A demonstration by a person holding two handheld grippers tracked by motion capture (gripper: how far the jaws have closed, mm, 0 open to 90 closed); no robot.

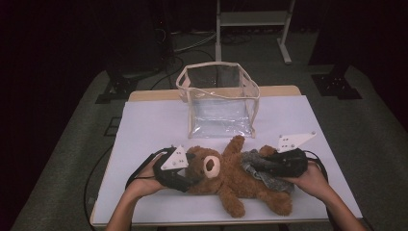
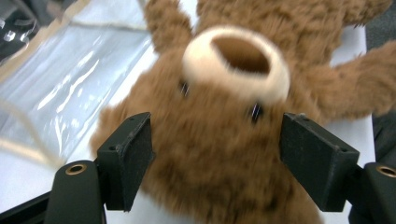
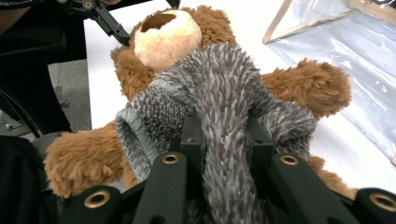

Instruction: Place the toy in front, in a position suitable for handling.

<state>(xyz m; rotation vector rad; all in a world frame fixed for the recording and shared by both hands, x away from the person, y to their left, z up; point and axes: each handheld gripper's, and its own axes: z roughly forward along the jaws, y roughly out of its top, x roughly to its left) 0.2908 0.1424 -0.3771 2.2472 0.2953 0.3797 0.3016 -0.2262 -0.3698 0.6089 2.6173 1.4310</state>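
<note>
High view: clear bag (image 1: 219, 98) stands open beside teddy bear (image 1: 231, 175).

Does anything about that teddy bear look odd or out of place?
Yes: the teddy bear lies on its back with its grey knitted garment bunched up over its belly, not worn properly. The right gripper has pinched a fold of it.

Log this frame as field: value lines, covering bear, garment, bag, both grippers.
bear: brown teddy bear lying on its back on the white table
garment: grey knit garment bunched over the bear's body
bag: clear open bag behind the bear, standing upright
left gripper: jaws either side of the bear's head, contact unclear
right gripper: jaws shut on a fold of the garment
</note>
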